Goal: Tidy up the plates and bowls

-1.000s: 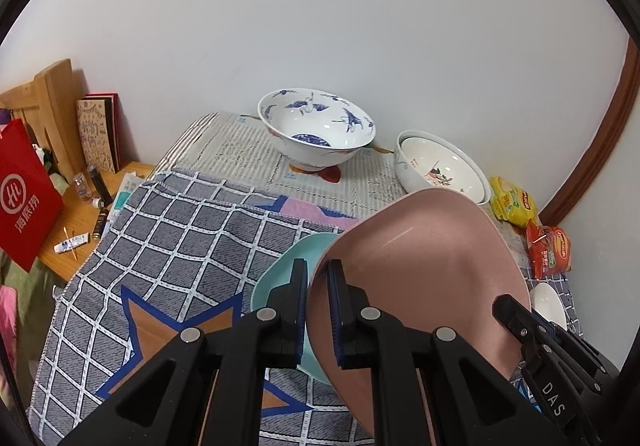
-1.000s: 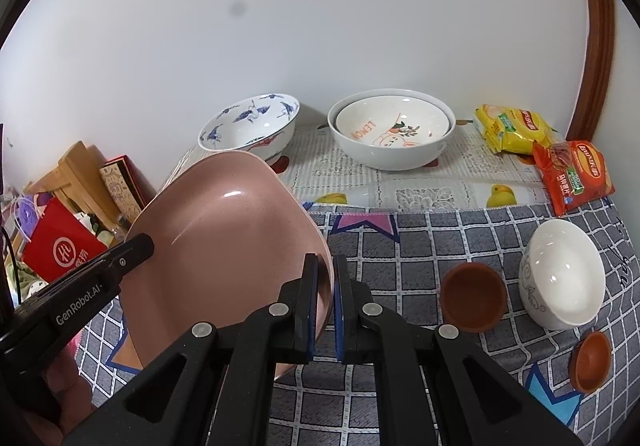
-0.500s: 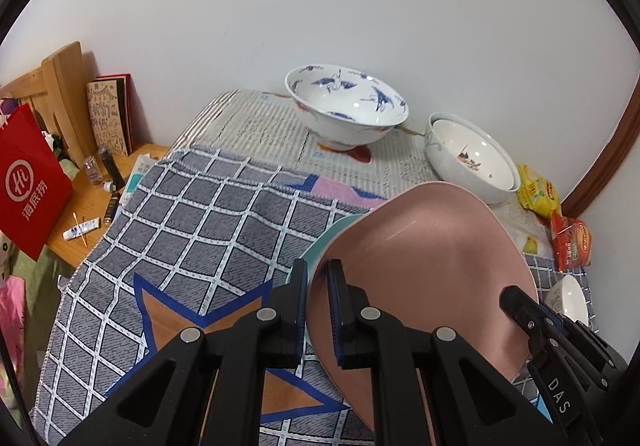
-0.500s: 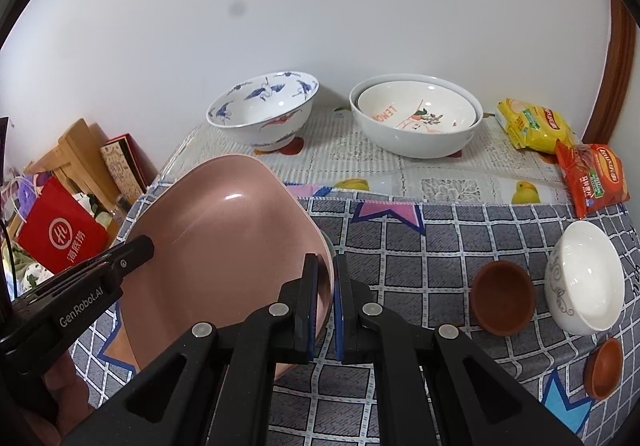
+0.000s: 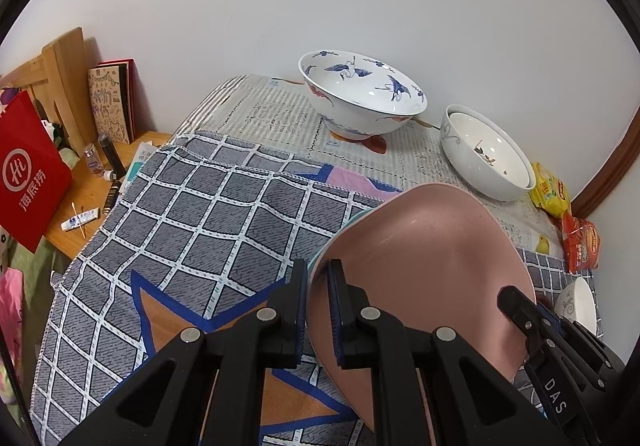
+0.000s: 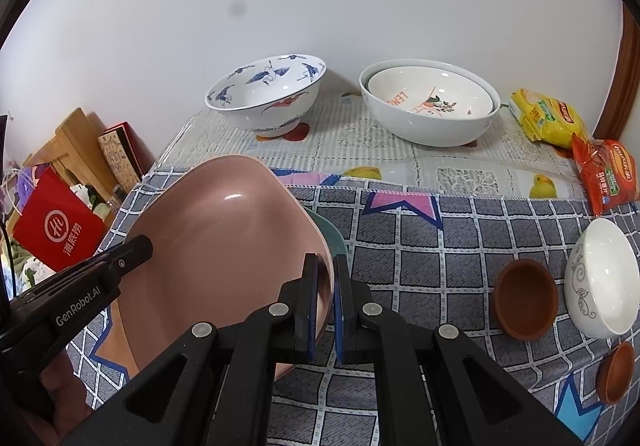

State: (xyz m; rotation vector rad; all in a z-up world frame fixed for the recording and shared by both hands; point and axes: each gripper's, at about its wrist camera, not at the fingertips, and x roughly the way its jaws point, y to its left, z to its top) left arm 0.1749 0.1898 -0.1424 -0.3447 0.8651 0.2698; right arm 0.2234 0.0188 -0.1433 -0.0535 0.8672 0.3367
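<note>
A pink plate [image 5: 420,266] [image 6: 224,246] is held tilted between both grippers, low over the checked cloth [image 5: 208,230]. My left gripper [image 5: 318,274] is shut on its left rim. My right gripper [image 6: 326,266] is shut on its right rim. Each gripper's finger also shows at the far rim in the other view. A teal plate [image 6: 326,230] [image 5: 352,218] lies on the cloth right under the pink one, and only a sliver of it shows. Whether the two plates touch is hidden.
A blue crane-pattern bowl [image 6: 266,94] and two nested white bowls [image 6: 430,102] stand at the back by the wall. A small white bowl [image 6: 600,278] and two brown cups [image 6: 524,298] sit to the right. Snack packets [image 6: 548,118] lie at the back right. A red bag [image 5: 28,174] stands beside the table's left edge.
Both grippers have sunk with the pink plate toward the cloth. The plate now covers more of the teal plate.
</note>
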